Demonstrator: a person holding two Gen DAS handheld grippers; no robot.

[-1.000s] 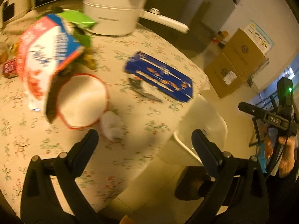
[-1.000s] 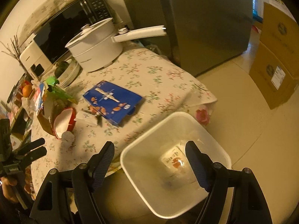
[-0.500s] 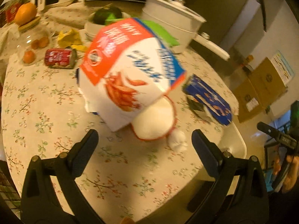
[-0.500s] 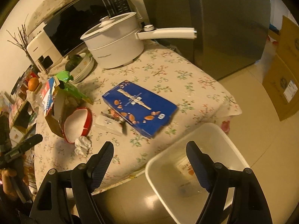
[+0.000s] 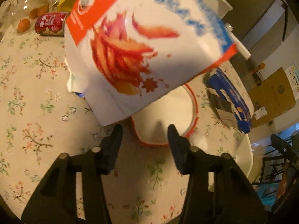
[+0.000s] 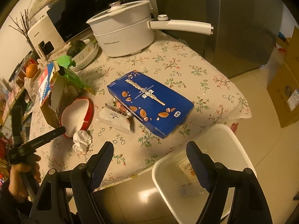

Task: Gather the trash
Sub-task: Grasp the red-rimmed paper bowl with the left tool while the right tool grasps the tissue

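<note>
Black left claw (image 5: 144, 136), jaws closing, the near rim of a red-rimmed white bowl (image 5: 168, 110) between the tips; pads not yet seen pressing it. Bowl lies tipped on the floral table (image 5: 37, 112), mouth toward the claw. White-and-orange carton (image 5: 142, 46) leans over the bowl, blurred. Crumpled tissue (image 6: 82, 141) just beside the bowl, on the table. Beyond: small wrapper (image 6: 115, 116) touching the blue box (image 6: 149, 100), which lies flat mid-table. Red can (image 5: 50, 24) and glass jar (image 5: 28, 9) at far left. White pot (image 6: 123, 33) at the back.

Right claw (image 6: 149, 160) open wide, empty, hanging over the table edge. White bin (image 6: 205, 168) on the floor below it, some packets inside.
</note>
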